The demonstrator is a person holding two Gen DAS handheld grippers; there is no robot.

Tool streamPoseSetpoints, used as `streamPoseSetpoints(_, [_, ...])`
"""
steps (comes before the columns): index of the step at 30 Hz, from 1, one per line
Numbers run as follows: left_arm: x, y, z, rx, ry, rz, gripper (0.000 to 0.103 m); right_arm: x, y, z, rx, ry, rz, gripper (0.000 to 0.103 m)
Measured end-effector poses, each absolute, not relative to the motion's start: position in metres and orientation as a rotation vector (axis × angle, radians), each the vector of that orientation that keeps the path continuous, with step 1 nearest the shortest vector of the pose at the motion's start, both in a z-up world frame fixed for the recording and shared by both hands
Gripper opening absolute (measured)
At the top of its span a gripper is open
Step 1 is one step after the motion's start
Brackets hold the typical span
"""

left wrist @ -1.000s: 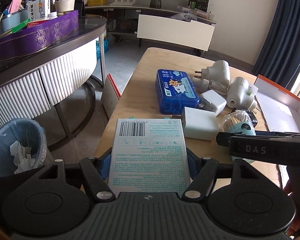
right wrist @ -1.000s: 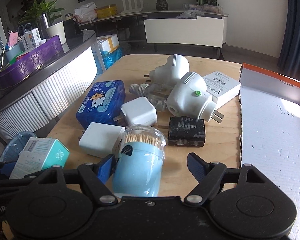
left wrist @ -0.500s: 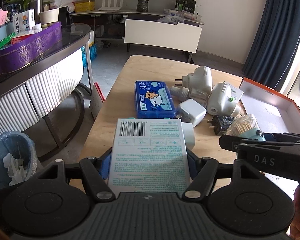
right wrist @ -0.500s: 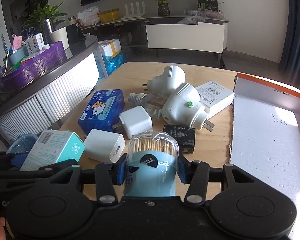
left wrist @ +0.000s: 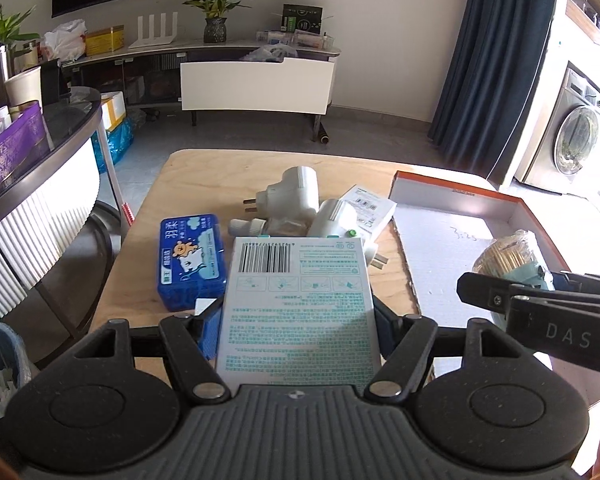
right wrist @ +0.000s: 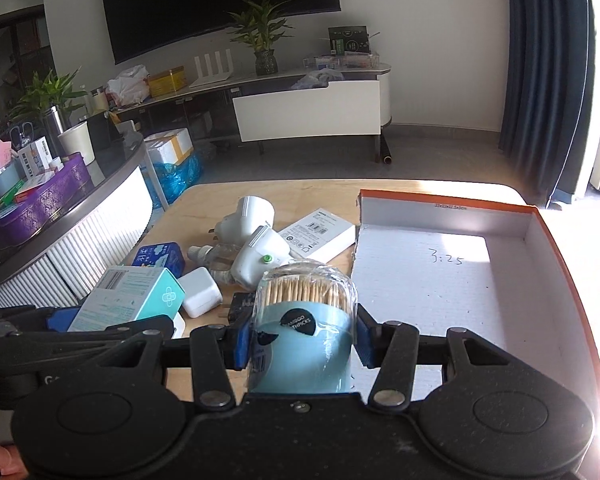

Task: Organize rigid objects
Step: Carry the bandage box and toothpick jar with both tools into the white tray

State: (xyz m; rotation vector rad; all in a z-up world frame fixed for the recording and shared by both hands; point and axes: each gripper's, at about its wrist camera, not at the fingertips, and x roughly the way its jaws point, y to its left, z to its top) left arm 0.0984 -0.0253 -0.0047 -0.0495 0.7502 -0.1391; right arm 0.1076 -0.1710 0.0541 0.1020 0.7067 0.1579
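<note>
Right gripper (right wrist: pixel 302 346) clamps the "BAMBOO TOOTHPICKS" jar (right wrist: pixel 304 332) beside the tray (right wrist: pixel 572 280) marked "3:25"; left gripper (left wrist: pixel 298 320) grasps a barcoded box (left wrist: pixel 298 304).

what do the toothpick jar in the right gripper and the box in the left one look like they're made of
Toothpick jar: seems glossy light-blue plastic with a clear dome, shrink-wrapped, going by the wrinkled shine. Box: looks like matte printed cardboard, with flat faces, crisp edges and a barcode.

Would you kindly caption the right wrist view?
Right gripper clamps blue toothpick jar beside the orange-rimmed box.
</note>
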Motion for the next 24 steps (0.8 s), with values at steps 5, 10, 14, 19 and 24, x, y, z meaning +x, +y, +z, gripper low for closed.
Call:
streamPoseSetpoints(5, [0.104,-0.049,0.000,-0.031,0.758,-0.197,0.072,0.102,-0.197,0.057,0.133,0.699,0.102,0.060])
streamPoseSetpoints(10, [0.109,-0.070,0.003,-0.021,0.747,-0.239,0.072,0.099,-0.219,0.059,0.154,0.682,0.054,0.060])
streamPoseSetpoints(14, [0.111,-0.080,0.003,-0.031,0.735,-0.259,0.072,0.099,-0.237,0.057,0.167,0.680,0.025,0.060])
streamPoseSetpoints(19, [0.118,-0.090,0.001,-0.041,0.753,-0.267,0.072,0.098,-0.256,0.055,0.178,0.675,-0.006,0.060])
streamPoseSetpoints(24, [0.125,-0.106,-0.002,-0.026,0.777,-0.299,0.072,0.101,-0.267,0.056,0.187,0.669,-0.028,0.060])
